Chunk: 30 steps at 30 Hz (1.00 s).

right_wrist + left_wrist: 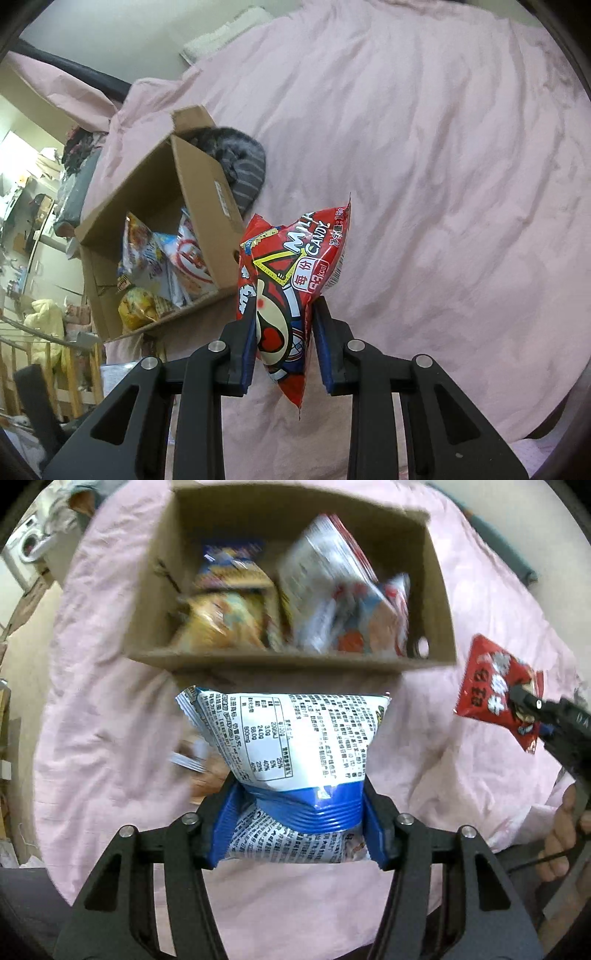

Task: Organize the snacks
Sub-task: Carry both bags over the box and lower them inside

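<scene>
The left hand-held gripper (299, 808) is clamped, blue pads pressed inward on a held bag. The right hand-held gripper (283, 332) is likewise closed on a packet, gripped by a bare hand (563, 843) behind it.

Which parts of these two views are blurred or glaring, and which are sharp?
Left wrist view: the cardboard box and its snacks are motion-smeared, while the white and blue bag in the left gripper is sharp, with glare on its foil. Right wrist view: mostly sharp, the red candy bag in the right gripper readable; window side overexposed.
</scene>
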Each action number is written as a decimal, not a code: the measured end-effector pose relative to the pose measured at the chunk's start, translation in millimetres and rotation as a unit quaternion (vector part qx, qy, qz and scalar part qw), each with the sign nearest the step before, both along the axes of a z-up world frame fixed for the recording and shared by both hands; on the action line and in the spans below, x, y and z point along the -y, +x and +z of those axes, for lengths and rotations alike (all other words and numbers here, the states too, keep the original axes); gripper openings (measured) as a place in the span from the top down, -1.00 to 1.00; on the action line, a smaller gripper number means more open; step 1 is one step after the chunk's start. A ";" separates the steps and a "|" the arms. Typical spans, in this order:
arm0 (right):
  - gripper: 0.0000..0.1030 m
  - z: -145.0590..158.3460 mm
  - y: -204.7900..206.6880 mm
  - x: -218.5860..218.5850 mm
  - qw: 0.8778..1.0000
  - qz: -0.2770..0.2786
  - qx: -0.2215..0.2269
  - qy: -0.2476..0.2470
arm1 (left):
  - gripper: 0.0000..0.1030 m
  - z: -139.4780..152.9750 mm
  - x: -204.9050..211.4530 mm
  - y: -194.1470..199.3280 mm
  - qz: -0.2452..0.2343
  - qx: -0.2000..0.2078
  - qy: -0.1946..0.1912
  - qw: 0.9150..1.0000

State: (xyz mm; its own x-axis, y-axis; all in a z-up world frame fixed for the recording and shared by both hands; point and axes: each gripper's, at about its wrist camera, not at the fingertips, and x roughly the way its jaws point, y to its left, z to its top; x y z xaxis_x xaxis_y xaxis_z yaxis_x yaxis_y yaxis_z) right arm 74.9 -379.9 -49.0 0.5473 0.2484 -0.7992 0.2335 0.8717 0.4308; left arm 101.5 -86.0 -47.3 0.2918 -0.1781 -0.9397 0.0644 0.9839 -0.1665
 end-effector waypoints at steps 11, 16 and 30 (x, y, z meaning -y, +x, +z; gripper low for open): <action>0.44 62.0 42.1 -68.6 0.990 0.108 0.089 0.019 | -0.06 57.3 -70.0 39.7 0.033 0.077 0.015 0.996; 0.44 68.0 84.2 -117.1 0.980 0.172 0.102 0.016 | -0.06 61.3 -76.3 66.1 0.035 0.090 0.009 0.995; 0.44 7.5 164.6 -187.0 0.965 0.237 0.064 -0.092 | -0.07 38.3 -52.6 114.4 -0.020 0.132 0.016 0.991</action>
